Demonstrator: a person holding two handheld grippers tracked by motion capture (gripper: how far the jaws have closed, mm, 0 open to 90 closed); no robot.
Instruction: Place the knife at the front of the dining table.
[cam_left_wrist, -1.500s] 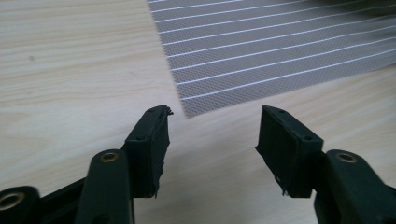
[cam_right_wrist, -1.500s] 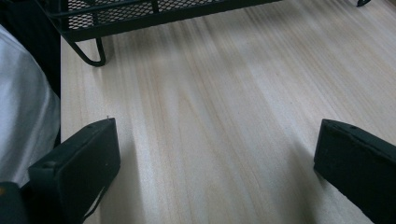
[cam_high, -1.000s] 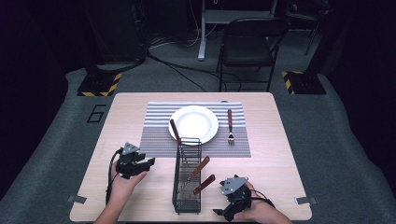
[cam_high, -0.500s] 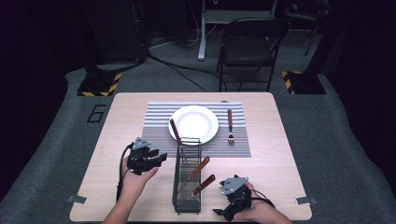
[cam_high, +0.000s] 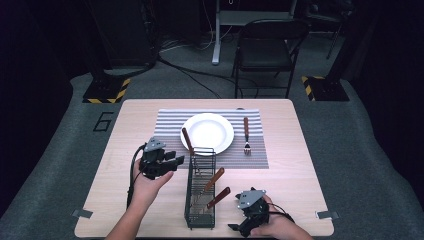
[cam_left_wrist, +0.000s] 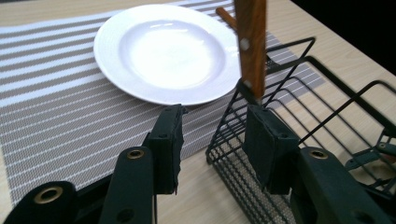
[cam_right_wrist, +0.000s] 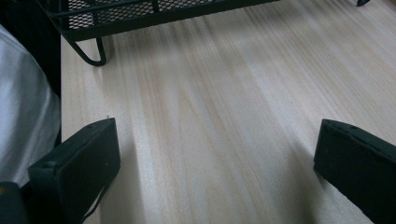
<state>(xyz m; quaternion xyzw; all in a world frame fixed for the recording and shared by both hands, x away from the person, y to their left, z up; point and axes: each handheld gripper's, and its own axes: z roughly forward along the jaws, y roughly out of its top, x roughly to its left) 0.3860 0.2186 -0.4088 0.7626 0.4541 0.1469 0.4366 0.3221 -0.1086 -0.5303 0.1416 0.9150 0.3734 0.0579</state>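
Left tool (cam_high: 172, 161), mid-frame, unclenched w/ nothing between its jaws, which have just been narrowing. Wooden-handled utensil (cam_left_wrist: 251, 44) stands in rack (cam_high: 201, 190) just ahead; square up on handle before clenching. Right tool (cam_high: 239, 227) released.

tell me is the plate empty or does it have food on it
Empty. The white plate on the striped placemat shows a bare, glossy surface in the high view and the left gripper view.

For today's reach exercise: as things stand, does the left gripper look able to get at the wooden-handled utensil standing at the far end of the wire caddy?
Probably yes. The left gripper has open jaws with nothing between them, and the wooden handle rises free above the wire caddy rim just ahead. Only the rim's wires lie close below the handle.
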